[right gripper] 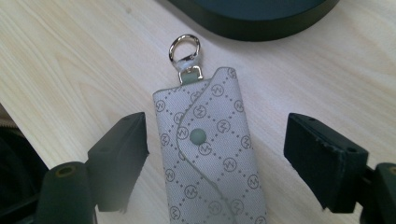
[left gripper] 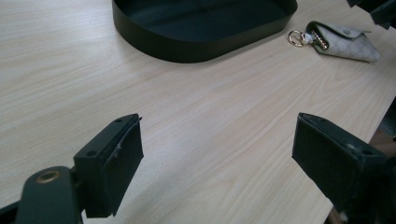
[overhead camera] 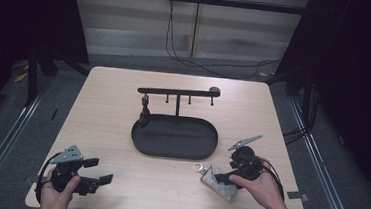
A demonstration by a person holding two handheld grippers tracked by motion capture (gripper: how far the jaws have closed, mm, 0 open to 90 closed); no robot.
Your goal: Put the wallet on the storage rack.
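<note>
Held low at the near left corner of the pale wooden table [overhead camera: 108, 98], the left gripper [overhead camera: 102, 171] rests with its jaws spread wide and nothing between them; in the left gripper view the bare tabletop shows between its two black pads. Farther toward the middle stands a black oval tray [overhead camera: 143, 140], and behind it a black stand [overhead camera: 178, 92] whose crossbar carries small hooks, a dark item [overhead camera: 144, 115] hanging from the leftmost one. To the right, just off the tray's near edge, a grey patterned key pouch [right gripper: 210, 154] lies flat on the table, its metal ring [right gripper: 184, 47] pointing toward the tray. Over it sits the right gripper [overhead camera: 223, 177], in a person's hand, jaws released and parted on either side of the pouch, the pads clear of the fabric in the right gripper view.
</note>
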